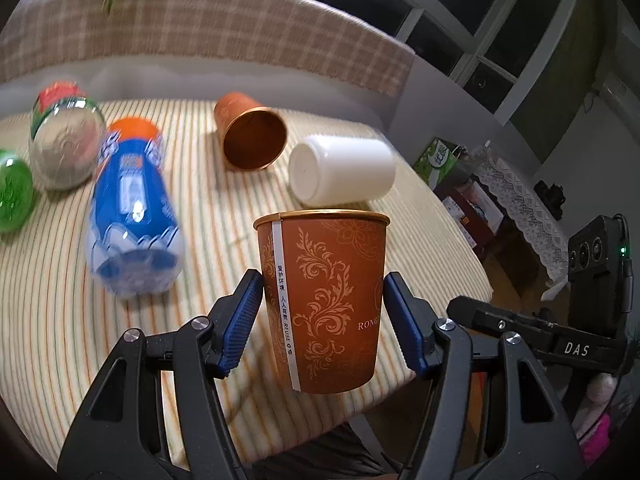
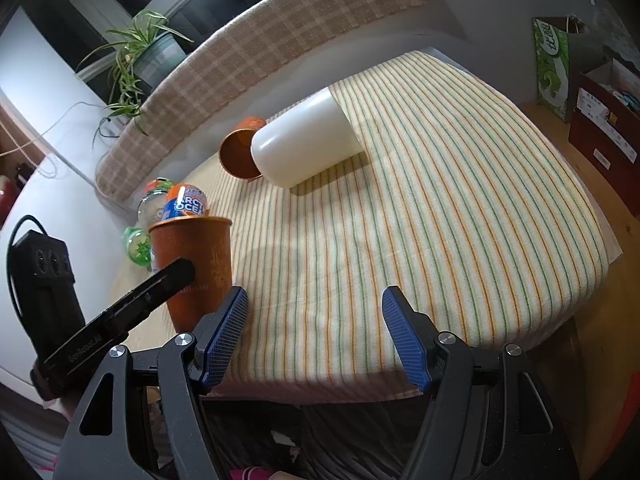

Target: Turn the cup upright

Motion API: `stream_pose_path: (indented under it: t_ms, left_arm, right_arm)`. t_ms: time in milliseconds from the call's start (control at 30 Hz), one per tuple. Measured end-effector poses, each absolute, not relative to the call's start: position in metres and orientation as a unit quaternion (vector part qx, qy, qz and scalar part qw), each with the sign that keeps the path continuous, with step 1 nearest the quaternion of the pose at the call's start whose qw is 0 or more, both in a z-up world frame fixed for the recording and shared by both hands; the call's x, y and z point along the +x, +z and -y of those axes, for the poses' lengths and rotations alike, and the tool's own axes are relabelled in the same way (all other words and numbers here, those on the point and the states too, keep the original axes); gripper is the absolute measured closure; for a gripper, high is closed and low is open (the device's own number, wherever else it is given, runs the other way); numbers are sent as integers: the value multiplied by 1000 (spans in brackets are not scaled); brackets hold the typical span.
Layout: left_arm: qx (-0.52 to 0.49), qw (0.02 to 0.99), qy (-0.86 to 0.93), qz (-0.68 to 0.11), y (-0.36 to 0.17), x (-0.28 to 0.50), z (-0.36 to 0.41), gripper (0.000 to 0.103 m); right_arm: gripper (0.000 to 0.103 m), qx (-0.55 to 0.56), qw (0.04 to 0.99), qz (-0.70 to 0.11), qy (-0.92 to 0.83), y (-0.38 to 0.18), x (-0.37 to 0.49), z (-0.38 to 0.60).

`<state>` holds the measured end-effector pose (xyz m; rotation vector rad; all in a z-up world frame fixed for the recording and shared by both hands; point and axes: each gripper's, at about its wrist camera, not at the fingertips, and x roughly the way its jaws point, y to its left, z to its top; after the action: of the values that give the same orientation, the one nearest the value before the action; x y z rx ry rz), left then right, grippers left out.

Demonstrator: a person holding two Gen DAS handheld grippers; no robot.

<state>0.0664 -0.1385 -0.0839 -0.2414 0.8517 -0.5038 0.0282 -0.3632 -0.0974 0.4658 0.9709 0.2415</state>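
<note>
An orange patterned paper cup (image 1: 328, 304) stands upright at the near edge of the striped table, between the fingers of my left gripper (image 1: 320, 320). The blue pads stand just off or barely touching its sides; the jaws look open around it. The same cup shows in the right wrist view (image 2: 196, 264). A second orange cup (image 1: 250, 136) lies on its side with its mouth toward me, also in the right wrist view (image 2: 240, 152). A white cup (image 1: 342, 170) lies on its side beside it (image 2: 304, 140). My right gripper (image 2: 314, 332) is open and empty above the near table edge.
A blue bottle with an orange cap (image 1: 132, 208), a clear bottle (image 1: 64, 144) and a green bottle (image 1: 14, 190) lie on the left of the striped tablecloth (image 2: 460, 220). A checked backrest (image 1: 200, 36) runs behind. A potted plant (image 2: 148, 56) and boxes (image 2: 552, 64) stand beyond.
</note>
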Motion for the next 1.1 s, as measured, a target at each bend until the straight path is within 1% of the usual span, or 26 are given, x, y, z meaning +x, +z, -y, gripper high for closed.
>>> stream_pose_path:
  t_ms: [133, 267, 400, 800, 1100]
  left_arm:
    - [-79, 894, -237, -372, -84, 64, 152, 39]
    - [-49, 905, -230, -356, -91, 65, 160, 39]
    - [-39, 903, -233, -358, -98, 62, 164, 39]
    - [-13, 903, -246, -351, -94, 37, 158, 39]
    - [-24, 891, -262, -370, -99, 27, 153, 39]
  right_arm:
    - [34, 224, 851, -461, 111, -98, 27, 366]
    - [34, 225, 852, -460, 112, -98, 25, 366]
    - [34, 223, 854, -458, 111, -97, 23, 366]
    - [34, 223, 855, -455, 114, -96, 23, 363]
    - [34, 220, 855, -454, 121, -95, 18, 360]
